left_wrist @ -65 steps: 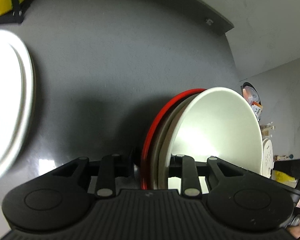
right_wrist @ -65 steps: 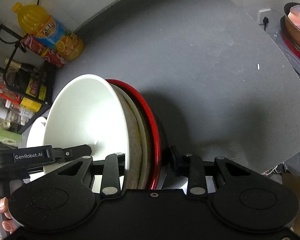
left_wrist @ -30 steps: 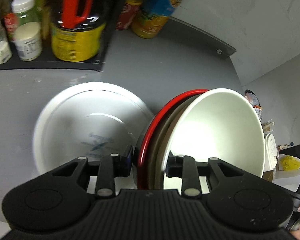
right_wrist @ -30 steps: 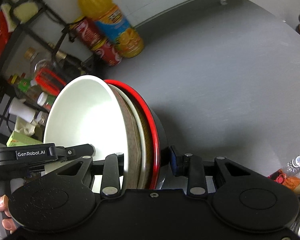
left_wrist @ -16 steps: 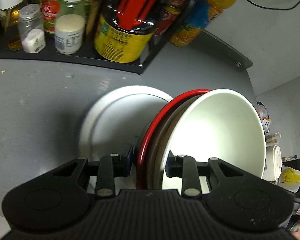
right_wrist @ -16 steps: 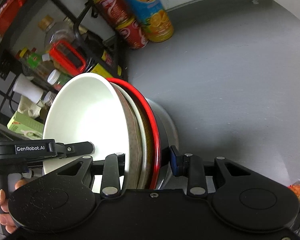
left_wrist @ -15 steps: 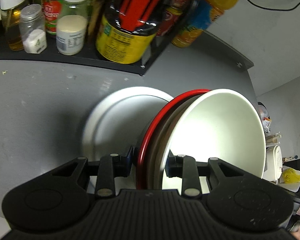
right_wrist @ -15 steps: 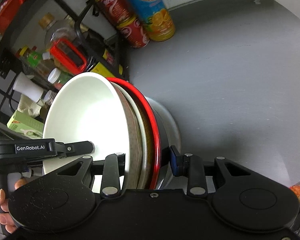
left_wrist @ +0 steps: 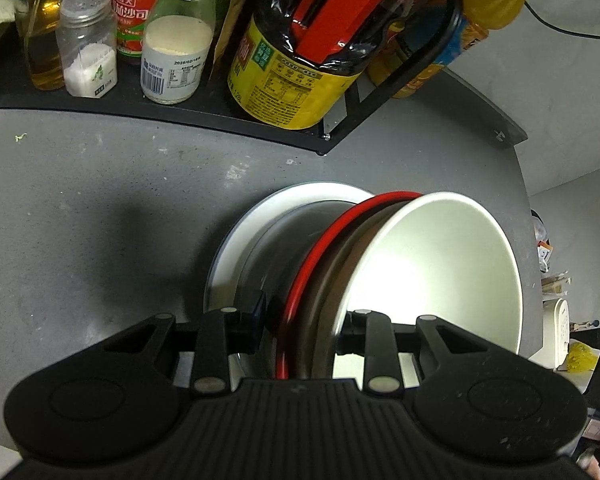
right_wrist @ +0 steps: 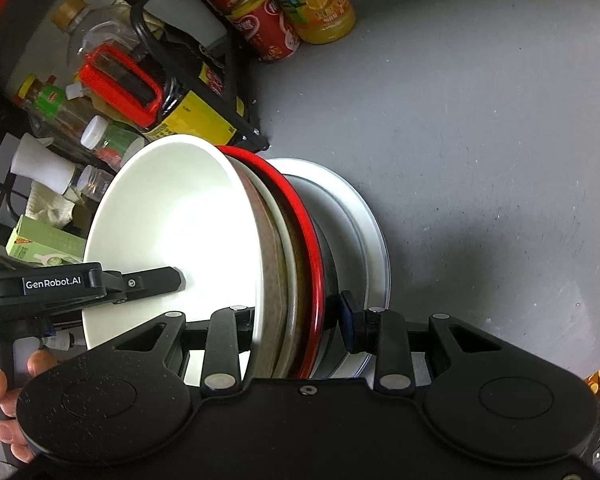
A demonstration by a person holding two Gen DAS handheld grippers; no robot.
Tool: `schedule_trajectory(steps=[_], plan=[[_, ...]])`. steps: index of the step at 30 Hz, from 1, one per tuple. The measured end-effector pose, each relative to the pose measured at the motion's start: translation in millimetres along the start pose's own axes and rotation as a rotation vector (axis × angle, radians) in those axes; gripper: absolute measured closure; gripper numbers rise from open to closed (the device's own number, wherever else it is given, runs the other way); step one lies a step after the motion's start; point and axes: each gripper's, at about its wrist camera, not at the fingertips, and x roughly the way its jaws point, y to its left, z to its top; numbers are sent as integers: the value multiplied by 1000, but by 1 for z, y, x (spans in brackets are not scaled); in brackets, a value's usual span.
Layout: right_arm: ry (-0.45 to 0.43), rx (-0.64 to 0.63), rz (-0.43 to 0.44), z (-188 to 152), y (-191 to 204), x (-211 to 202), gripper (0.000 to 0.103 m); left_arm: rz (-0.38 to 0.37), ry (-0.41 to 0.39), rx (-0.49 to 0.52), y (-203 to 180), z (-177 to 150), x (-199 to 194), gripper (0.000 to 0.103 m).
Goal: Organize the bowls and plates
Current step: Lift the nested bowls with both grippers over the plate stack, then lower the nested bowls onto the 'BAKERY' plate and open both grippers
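both grippers were on the same load here: the left gripper (left_wrist: 300,330) and the right gripper (right_wrist: 296,326) each clamped the rim of a nested stack, white bowl (left_wrist: 432,276) innermost, a brown-rimmed bowl (right_wrist: 274,276) behind it, a red-rimmed bowl (left_wrist: 320,248) on the outside. the stack was carried on edge, tilted, right over the white plate (left_wrist: 236,240) that lay flat on the grey desk (left_wrist: 80,220). whether the stack's base already touched the plate could not be told.

this looked like the set-down step, bowls onto plate. the next move probably called for rolling the stack level and lowering it to the plate's middle, both grippers together, before either one let go.

room was tight at 12 o'clock in the left view: the black rack (left_wrist: 220,114) with its big yellow-labelled bottle (left_wrist: 300,80) and spice jars stood just beyond the plate. in the right view the rack sat at 10 o'clock, an orange drink bottle (right_wrist: 320,4) and red cans (right_wrist: 260,28) at 12. open desk ran from 1 to 4 o'clock, so any retreat seemed safest that way.
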Motion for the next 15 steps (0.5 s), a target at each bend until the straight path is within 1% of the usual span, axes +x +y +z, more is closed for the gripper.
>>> schedule_trajectory(steps=[4,8,10,15], plan=[[18,23,-2,3,-2,6,71,7,1,6,1,2,5,74],[19,23,-17,3,0,9,70,-7,7,-10,6,4,9,74],[17,26,-12,3,0,9,67,-13,13,-8,8,6,10,74],[8,27,-3,2,-2,6,65,-31,19,-17,12,7,11,73]])
